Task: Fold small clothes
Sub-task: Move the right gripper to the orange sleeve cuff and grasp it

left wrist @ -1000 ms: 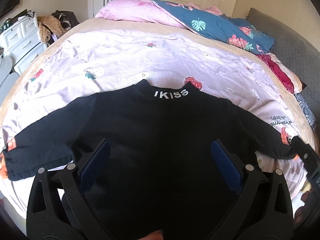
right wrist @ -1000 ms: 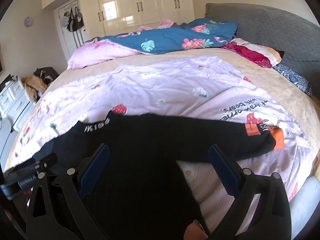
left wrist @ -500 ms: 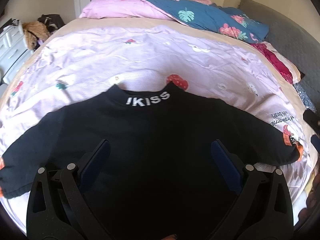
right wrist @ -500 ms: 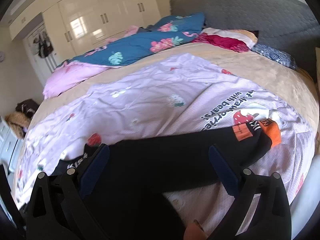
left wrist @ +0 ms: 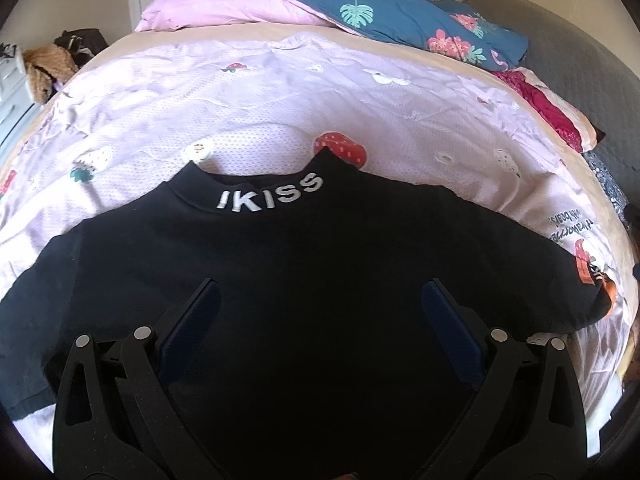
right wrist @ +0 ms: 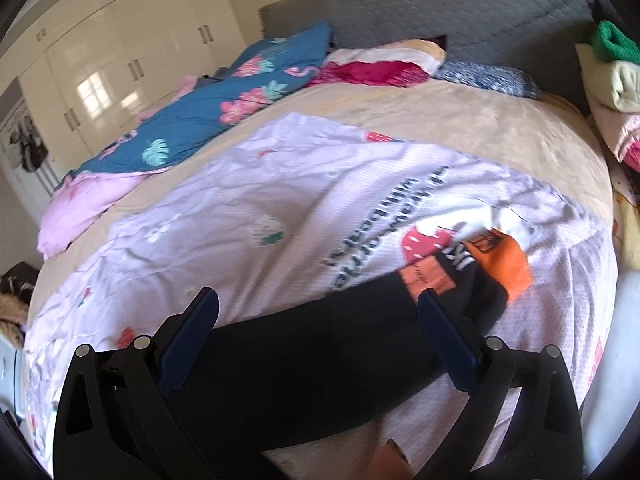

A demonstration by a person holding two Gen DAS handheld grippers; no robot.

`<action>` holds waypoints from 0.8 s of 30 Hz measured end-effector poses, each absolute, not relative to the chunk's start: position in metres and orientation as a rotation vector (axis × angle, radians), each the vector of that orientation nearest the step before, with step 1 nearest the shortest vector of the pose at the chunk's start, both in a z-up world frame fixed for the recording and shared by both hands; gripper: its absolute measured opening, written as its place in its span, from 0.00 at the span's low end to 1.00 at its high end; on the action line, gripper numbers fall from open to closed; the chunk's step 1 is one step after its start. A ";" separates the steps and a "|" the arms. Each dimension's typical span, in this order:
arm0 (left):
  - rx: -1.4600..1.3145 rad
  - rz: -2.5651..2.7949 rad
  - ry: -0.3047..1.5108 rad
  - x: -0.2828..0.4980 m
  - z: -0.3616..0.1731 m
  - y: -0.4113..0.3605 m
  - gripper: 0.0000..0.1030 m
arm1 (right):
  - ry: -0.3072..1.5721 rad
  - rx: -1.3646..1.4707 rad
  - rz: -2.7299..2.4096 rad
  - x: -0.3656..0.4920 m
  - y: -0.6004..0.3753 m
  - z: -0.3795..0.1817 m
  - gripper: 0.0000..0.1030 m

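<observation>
A small black long-sleeved top (left wrist: 304, 264) lies flat on the bed, sleeves spread, with white "IKISS" lettering (left wrist: 270, 196) on its collar. My left gripper (left wrist: 320, 300) hovers open over the middle of its body, nothing between the fingers. In the right wrist view the top's right sleeve (right wrist: 320, 344) runs across the frame to an orange cuff (right wrist: 504, 260) with a pink label. My right gripper (right wrist: 318, 312) stands open above that sleeve, its right finger close to the cuff. The left cuff is out of sight.
The top rests on a lilac strawberry-print sheet (left wrist: 280, 92) over a beige blanket (right wrist: 480, 128). A blue floral duvet (left wrist: 400, 16) and pink pillow are piled at the far side. A grey headboard (right wrist: 460, 20) and stacked folded clothes (right wrist: 612, 68) stand at right.
The right gripper has swung right along the sleeve toward the orange cuff, so the collar has left its view. The left gripper has shifted left and closer over the top's body.
</observation>
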State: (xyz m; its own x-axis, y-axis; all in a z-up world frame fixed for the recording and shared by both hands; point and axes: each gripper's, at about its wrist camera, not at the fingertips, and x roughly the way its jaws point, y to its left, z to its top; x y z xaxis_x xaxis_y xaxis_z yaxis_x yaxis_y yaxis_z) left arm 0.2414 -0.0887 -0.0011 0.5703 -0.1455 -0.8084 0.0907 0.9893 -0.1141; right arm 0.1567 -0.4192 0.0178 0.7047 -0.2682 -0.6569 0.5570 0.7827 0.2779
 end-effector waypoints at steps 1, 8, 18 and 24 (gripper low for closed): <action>-0.059 -0.143 0.953 0.241 -0.002 -0.090 0.92 | 0.642 0.494 -0.487 0.156 -0.423 0.015 0.96; -0.019 -0.217 0.941 0.234 -0.007 -0.114 0.92 | 0.660 0.559 -0.575 0.144 -0.455 -0.006 0.96; 0.015 -0.312 0.929 0.222 -0.010 -0.138 0.92 | 0.688 0.680 -0.713 0.129 -0.497 -0.035 0.96; 0.040 -0.336 0.949 0.218 -0.018 -0.147 0.92 | 0.719 0.759 -0.760 0.125 -0.522 -0.056 0.96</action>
State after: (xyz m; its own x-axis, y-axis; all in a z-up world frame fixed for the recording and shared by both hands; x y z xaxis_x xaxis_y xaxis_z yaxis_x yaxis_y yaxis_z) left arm 0.2179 -0.1466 -0.0181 0.5349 -0.2649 -0.8023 0.2998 0.9473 -0.1129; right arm 0.1245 -0.5220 -0.0564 0.5242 -0.3286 -0.7856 0.8026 0.4989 0.3269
